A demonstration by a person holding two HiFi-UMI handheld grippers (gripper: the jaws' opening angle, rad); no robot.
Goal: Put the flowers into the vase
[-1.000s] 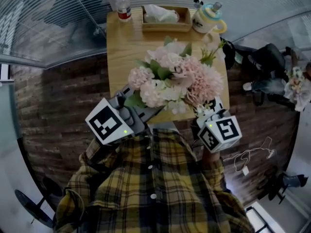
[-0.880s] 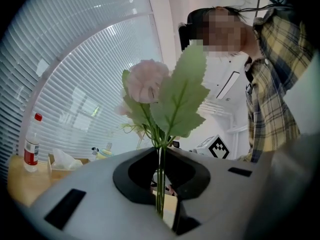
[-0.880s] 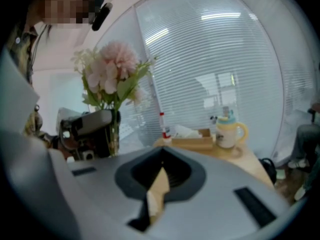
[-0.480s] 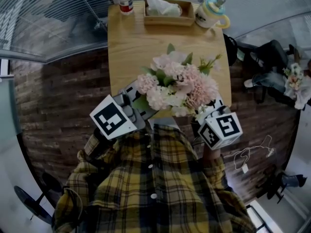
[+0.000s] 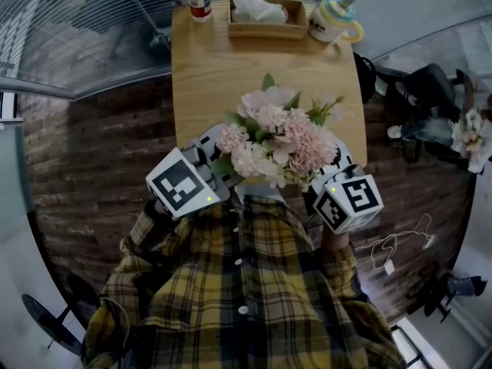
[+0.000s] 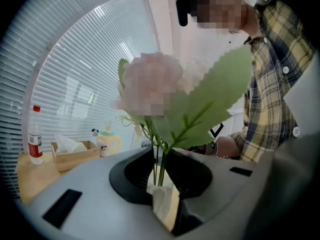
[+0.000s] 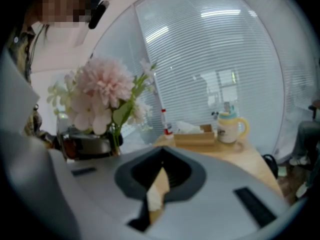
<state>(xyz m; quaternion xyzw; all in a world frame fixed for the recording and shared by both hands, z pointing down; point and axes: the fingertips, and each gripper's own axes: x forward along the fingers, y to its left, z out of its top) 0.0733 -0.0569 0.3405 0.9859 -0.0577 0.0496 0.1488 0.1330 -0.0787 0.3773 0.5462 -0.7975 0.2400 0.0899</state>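
Between the left gripper [image 6: 161,191]'s jaws, just eased wider, flower stems [image 6: 159,159] are pinched low, judged light and crushable; the right gripper [image 7: 156,189] is closed, empty.

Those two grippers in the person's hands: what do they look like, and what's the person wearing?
The left gripper and the right gripper each have a smooth grey body with a black recess around cream pads. Each carries a white cube printed with black square markers. The person's sleeves are yellow-and-dark plaid.
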